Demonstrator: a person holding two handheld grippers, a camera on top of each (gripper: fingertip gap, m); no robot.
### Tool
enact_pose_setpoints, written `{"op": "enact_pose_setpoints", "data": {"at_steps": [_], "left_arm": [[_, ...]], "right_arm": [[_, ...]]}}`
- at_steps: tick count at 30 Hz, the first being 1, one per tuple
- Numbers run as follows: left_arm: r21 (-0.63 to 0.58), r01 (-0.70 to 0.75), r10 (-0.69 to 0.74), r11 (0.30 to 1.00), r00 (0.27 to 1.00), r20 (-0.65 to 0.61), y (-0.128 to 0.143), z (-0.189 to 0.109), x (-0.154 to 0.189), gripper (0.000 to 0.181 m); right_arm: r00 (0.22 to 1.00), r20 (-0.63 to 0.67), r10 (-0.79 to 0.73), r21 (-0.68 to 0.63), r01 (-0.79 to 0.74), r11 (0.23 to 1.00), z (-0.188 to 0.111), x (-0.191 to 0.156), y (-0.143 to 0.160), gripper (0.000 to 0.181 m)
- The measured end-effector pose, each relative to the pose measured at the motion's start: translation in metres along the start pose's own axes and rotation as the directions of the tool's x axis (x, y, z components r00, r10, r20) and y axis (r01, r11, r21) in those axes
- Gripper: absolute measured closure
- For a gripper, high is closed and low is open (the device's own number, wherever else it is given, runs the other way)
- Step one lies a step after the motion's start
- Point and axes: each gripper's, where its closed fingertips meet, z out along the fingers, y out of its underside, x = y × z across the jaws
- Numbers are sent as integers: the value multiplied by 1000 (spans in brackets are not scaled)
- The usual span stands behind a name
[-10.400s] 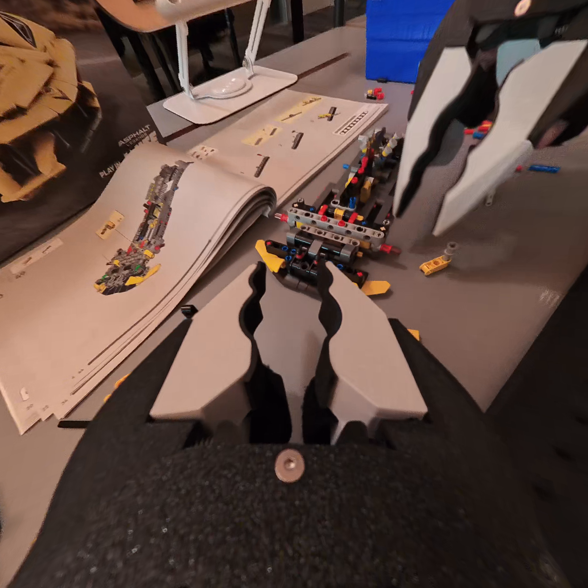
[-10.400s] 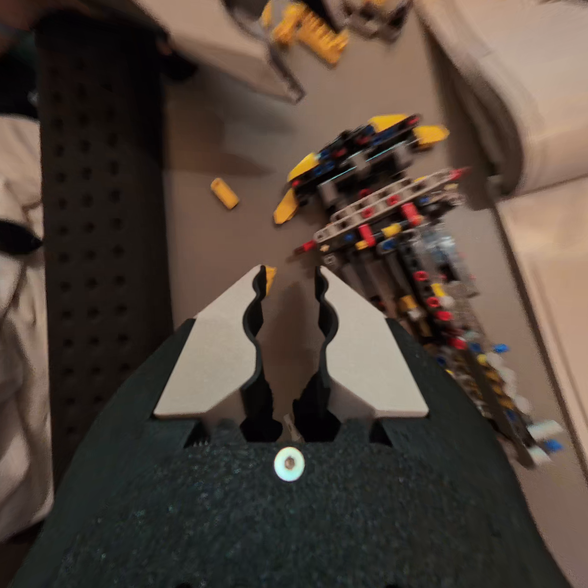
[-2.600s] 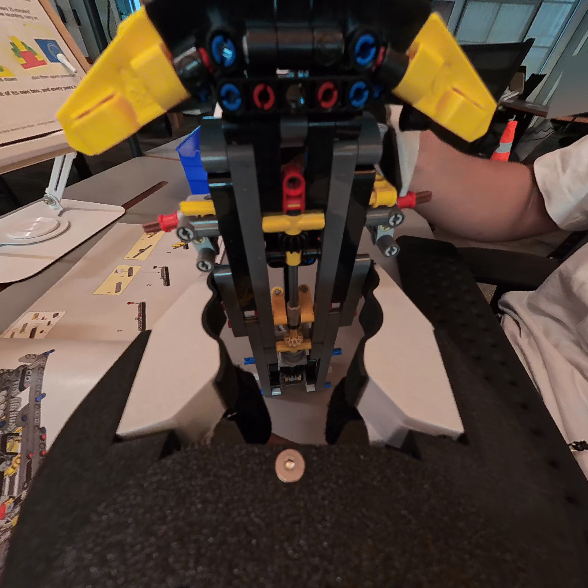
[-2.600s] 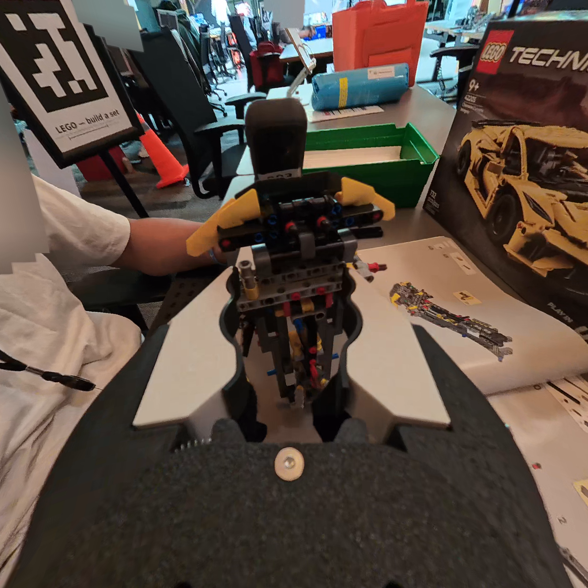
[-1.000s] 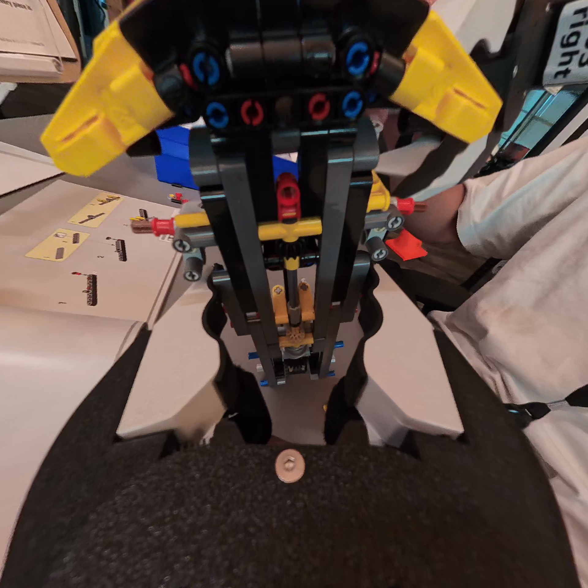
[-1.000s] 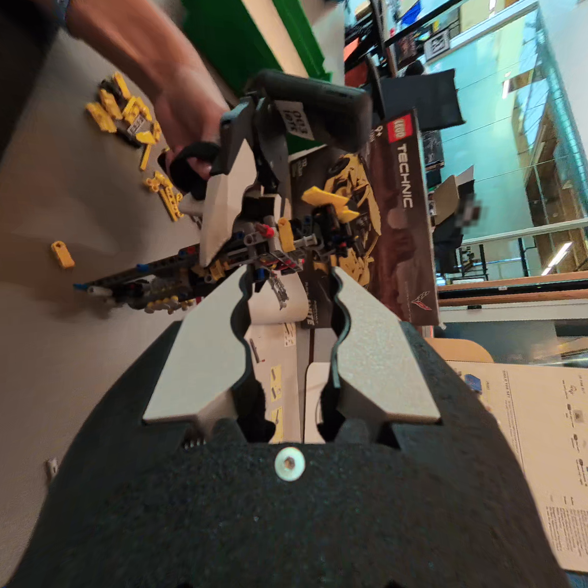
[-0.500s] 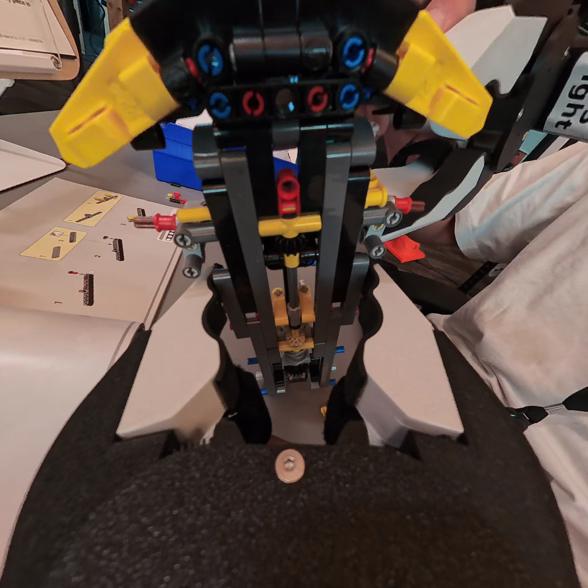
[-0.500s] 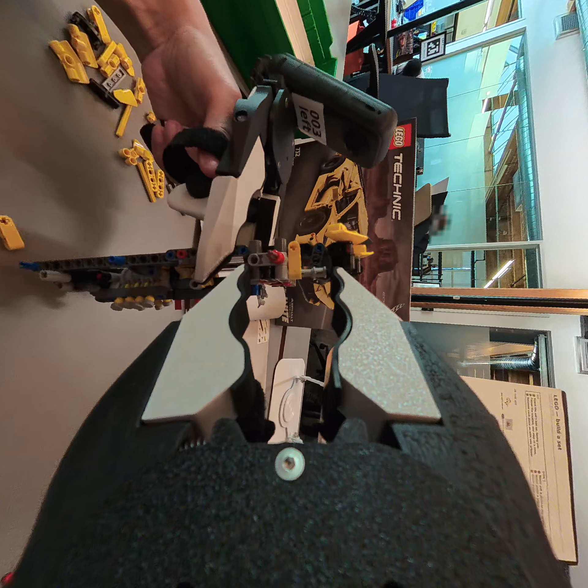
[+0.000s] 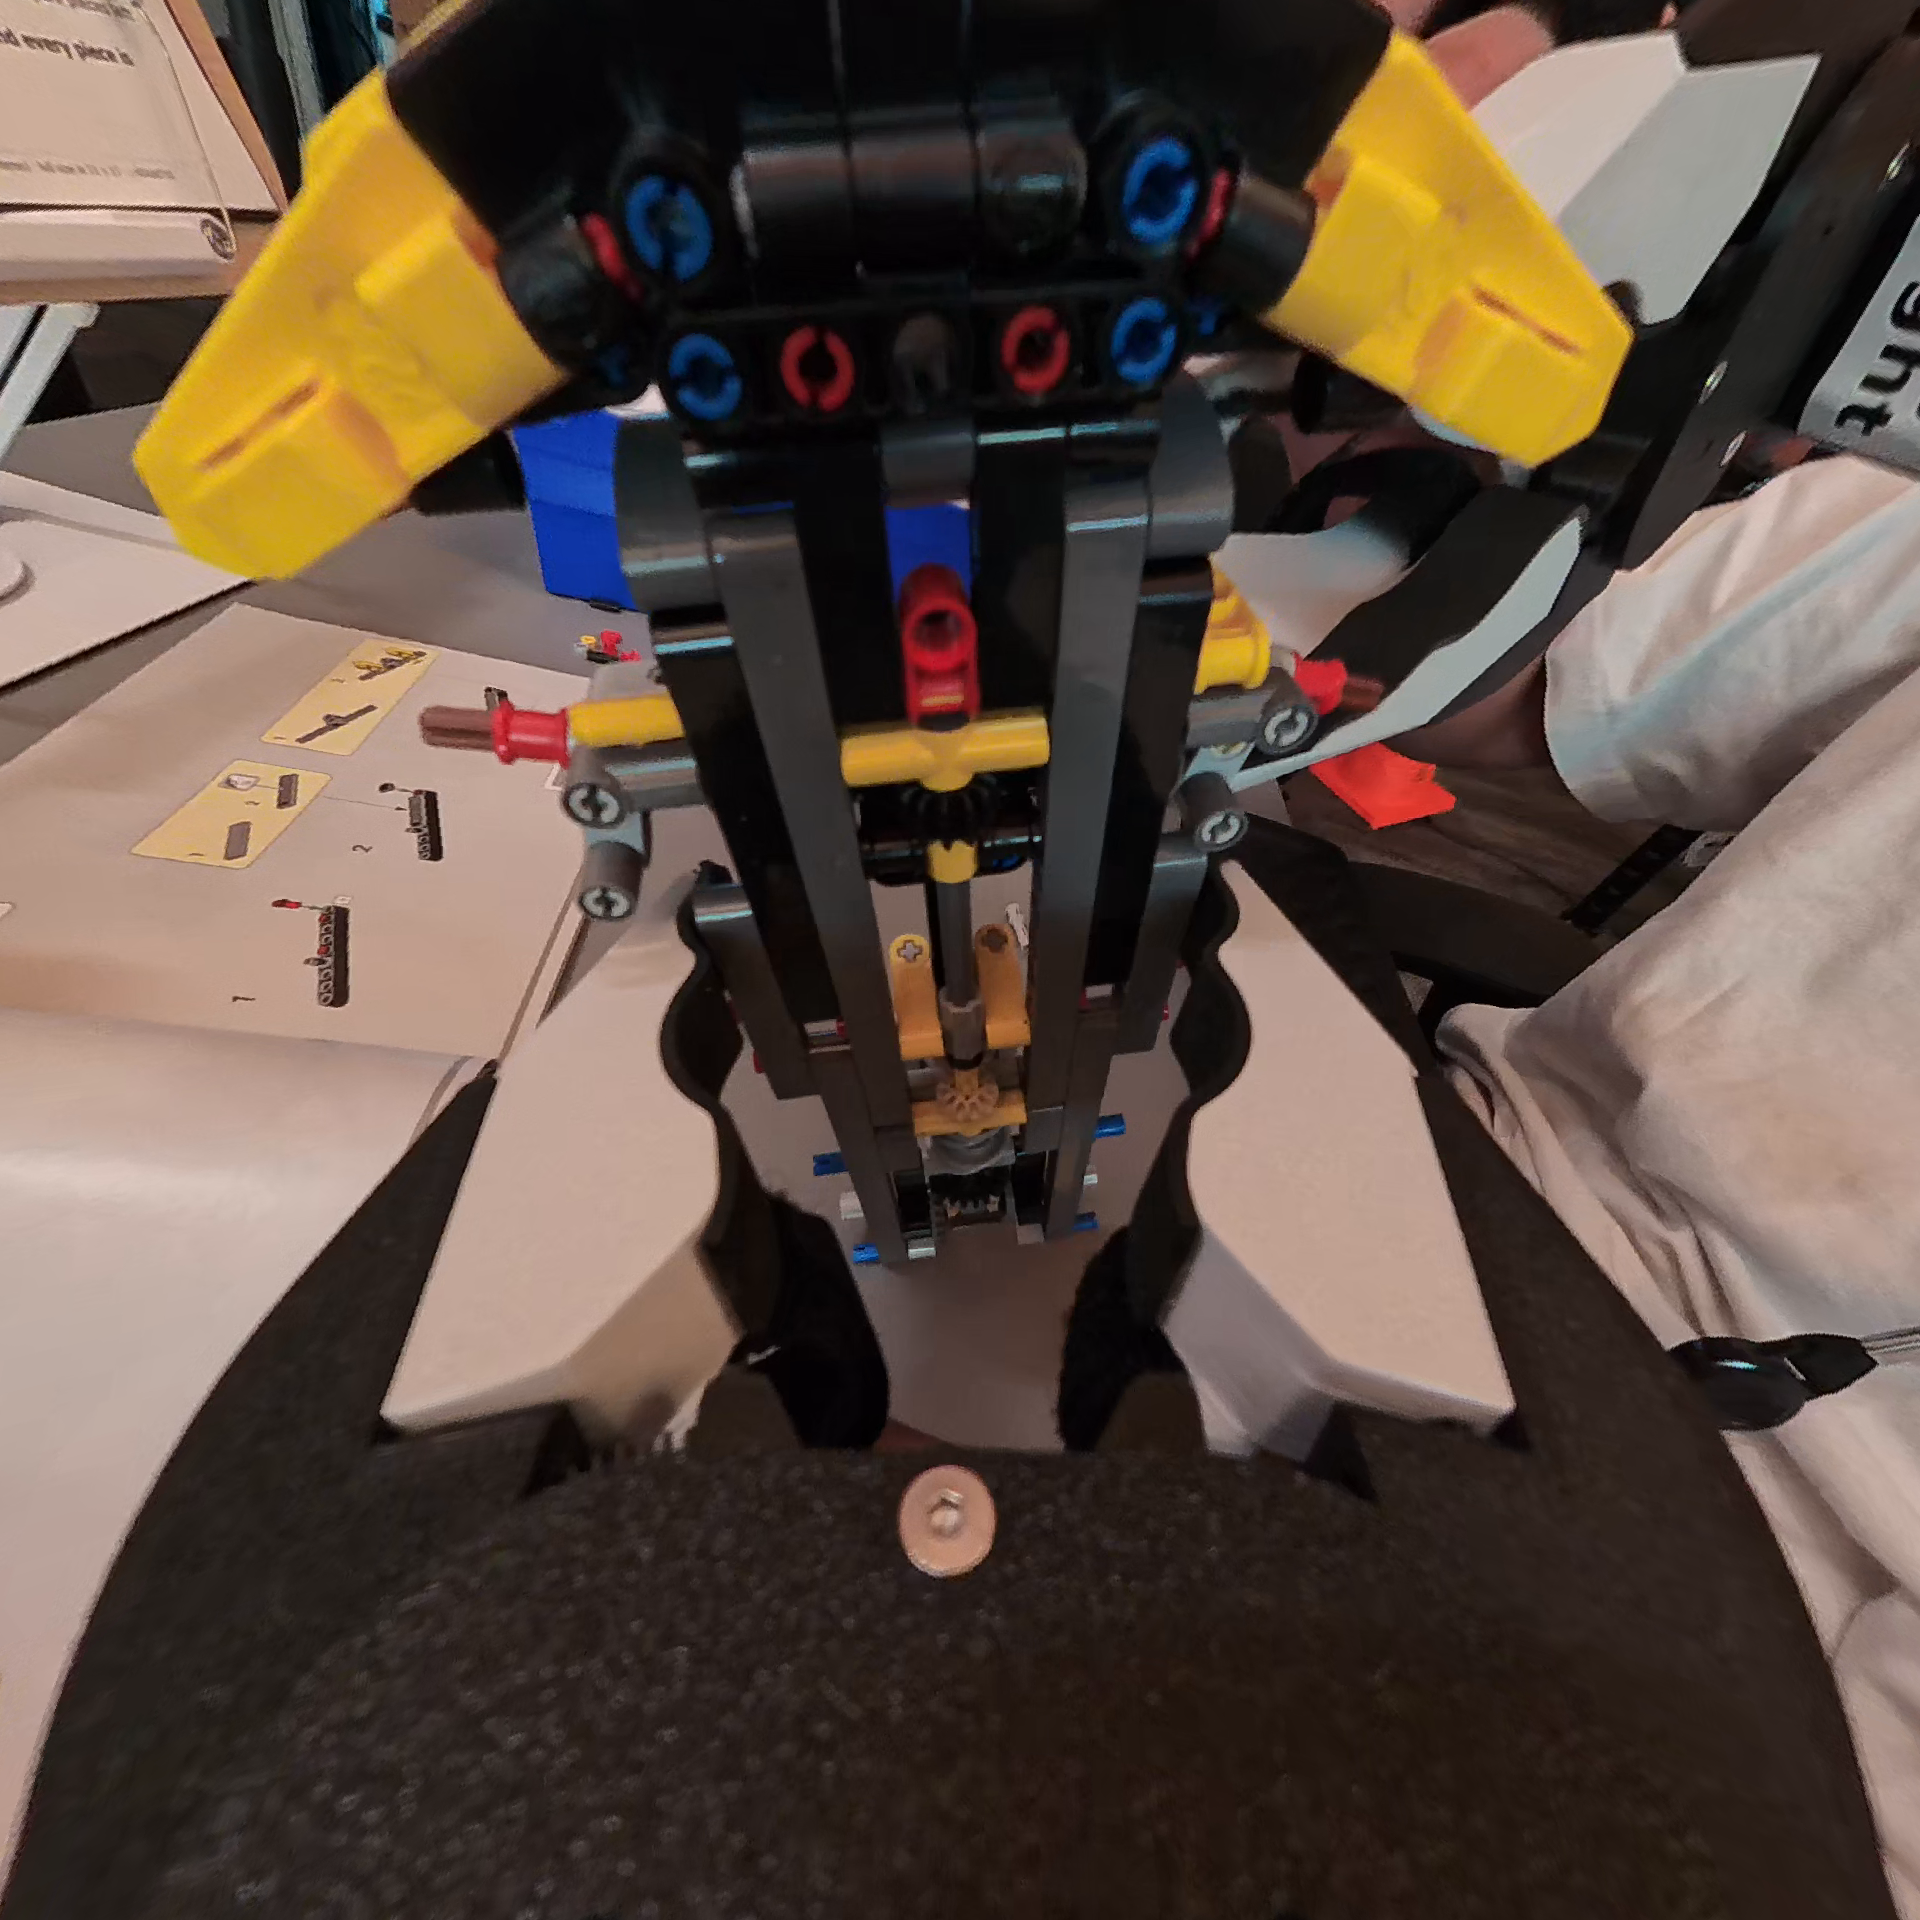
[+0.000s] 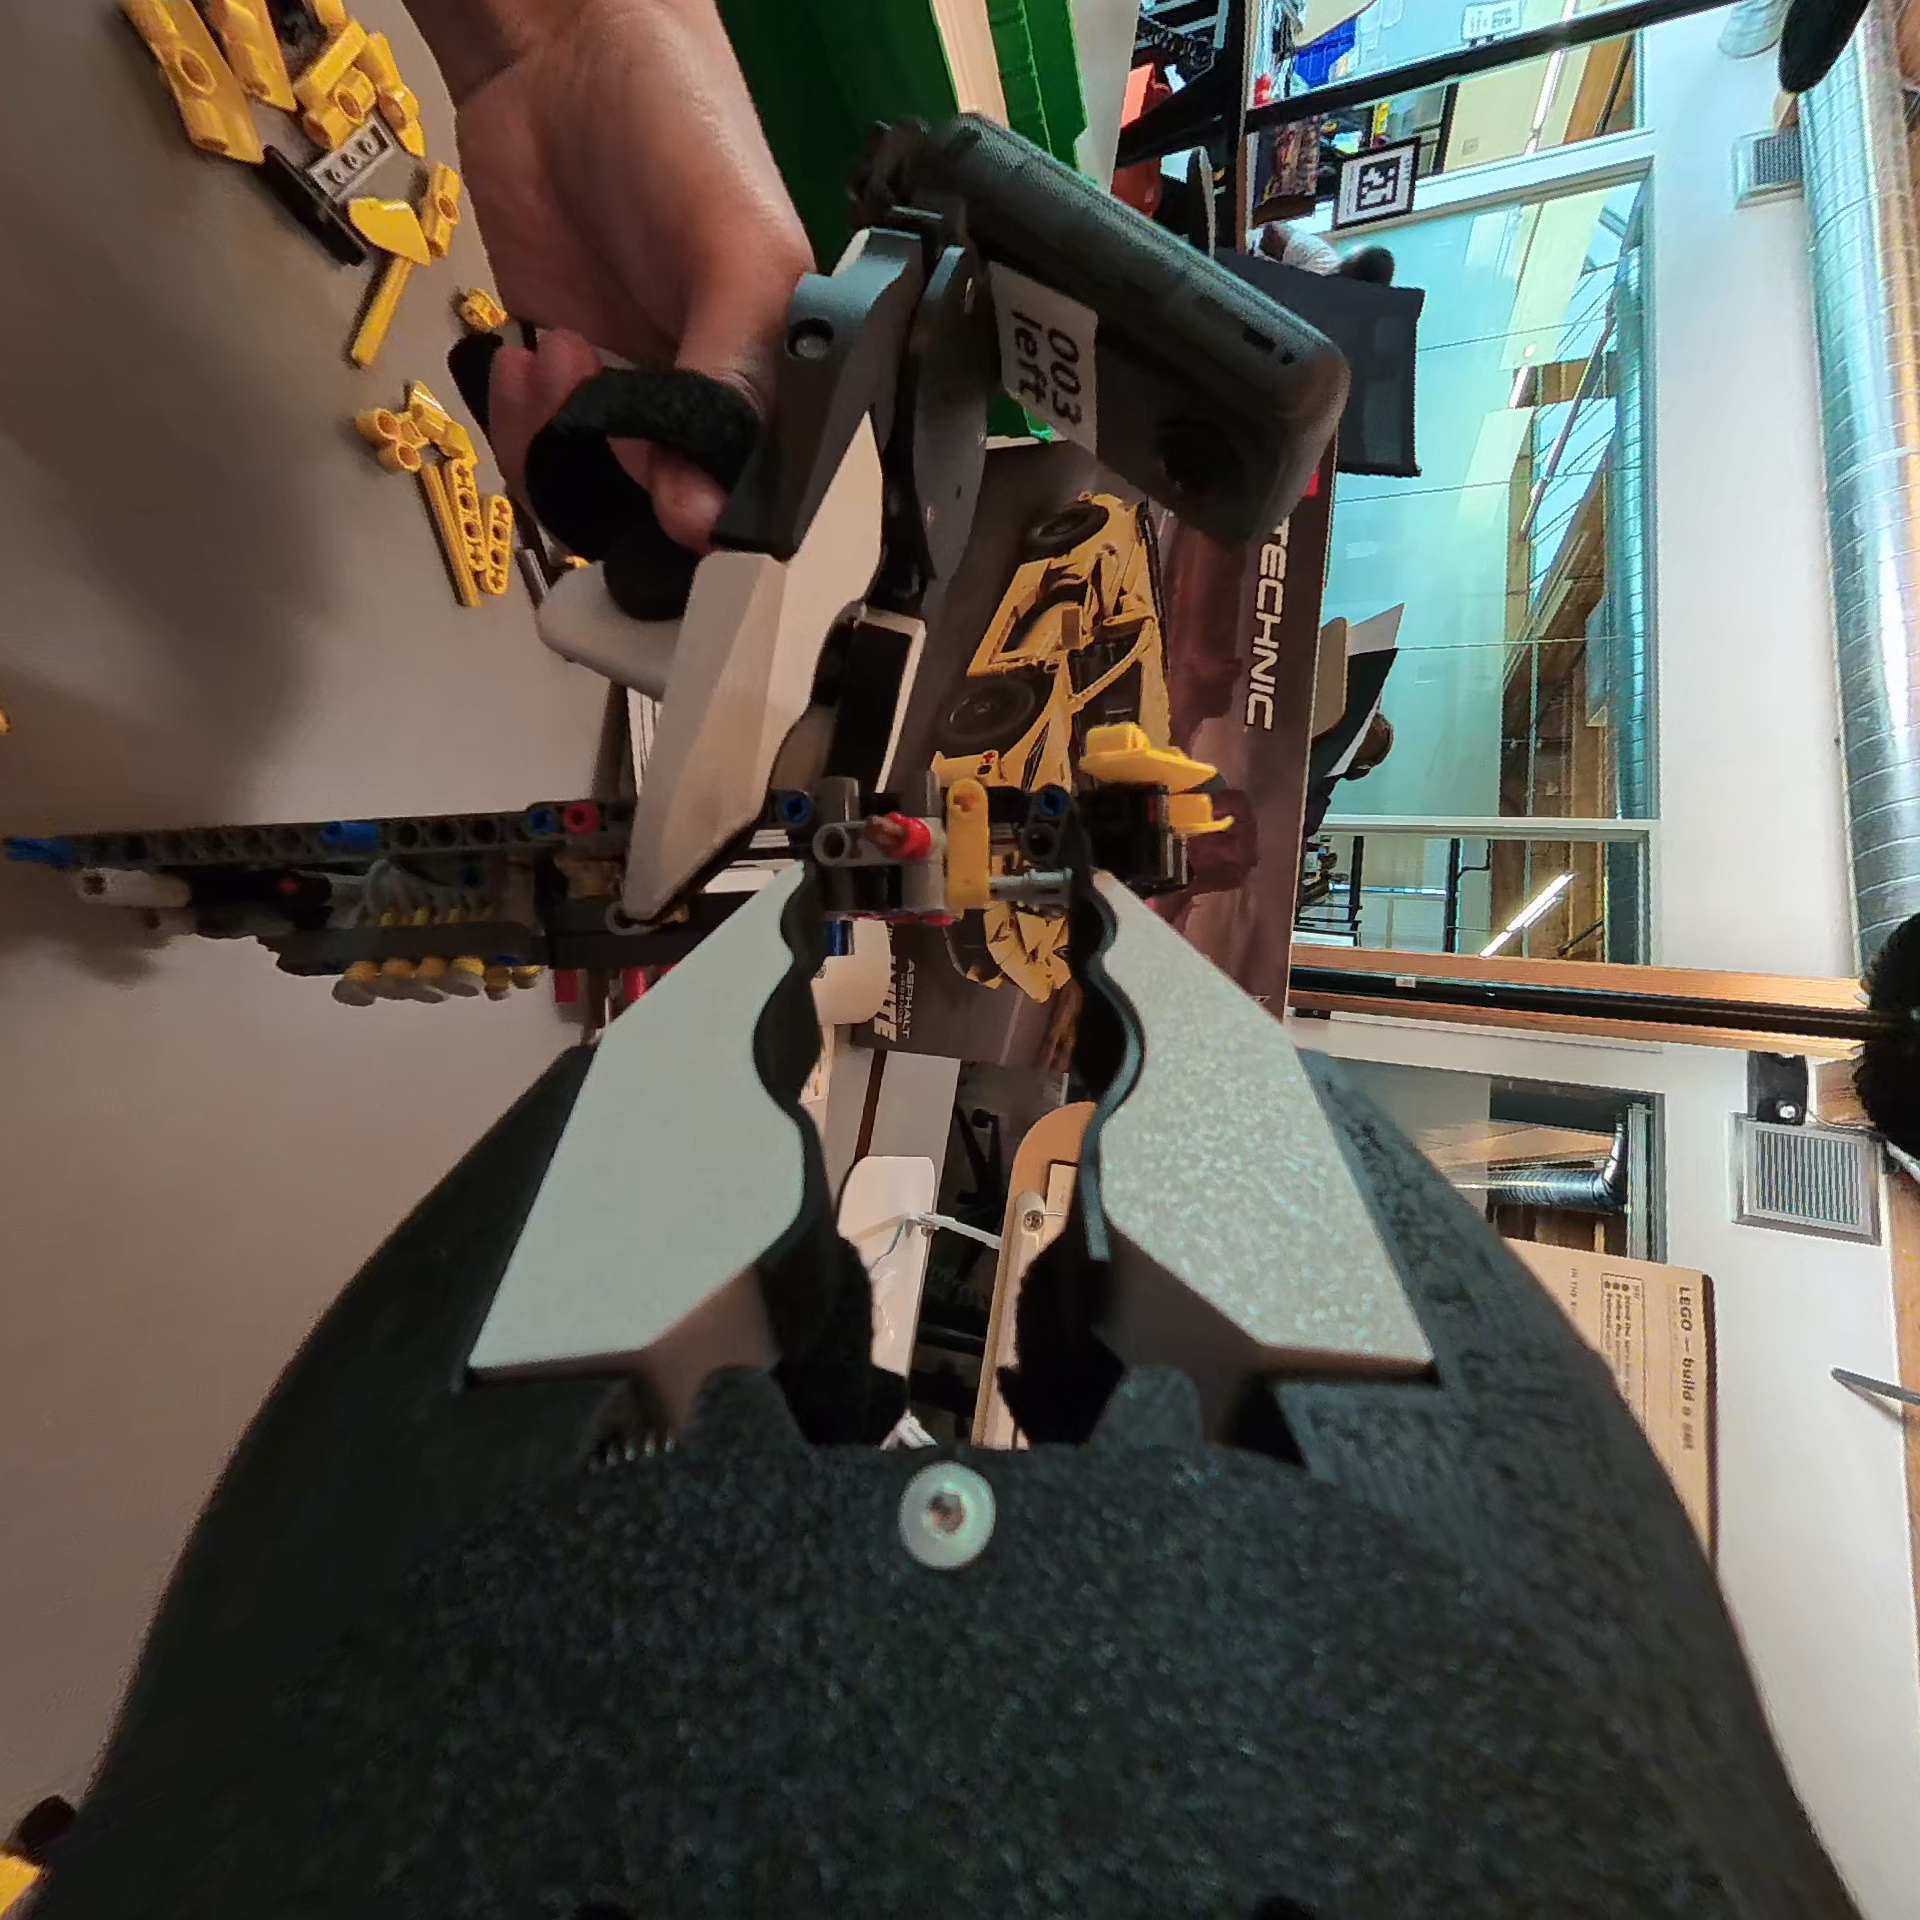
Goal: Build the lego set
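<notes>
The left gripper (image 9: 951, 997) is clamped on the black lego chassis (image 9: 914, 644), holding it off the grey table (image 10: 208, 1091) above the open instruction booklet (image 9: 260, 831), while the right gripper (image 10: 940, 914), jaws apart, brackets the chassis's side pins without visibly gripping them.
</notes>
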Motion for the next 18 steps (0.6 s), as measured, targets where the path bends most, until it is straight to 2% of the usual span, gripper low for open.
{"op": "enact_pose_setpoints", "data": {"at_steps": [10, 12, 18], "left_arm": [[-20, -16, 17, 1000, 1000, 8, 1, 1, 1, 97], [-12, -25, 25, 1000, 1000, 13, 0, 0, 0, 97], [0, -15, 15, 1000, 1000, 16, -2, -1, -2, 98]], "right_arm": [[999, 47, -11, -22, 12, 1000, -4, -1, -2, 137], [999, 52, 7, -4, -7, 1000, -8, 2, -5, 146], [998, 61, 35, -17, -34, 999, -7, 2, -2, 147]]}}
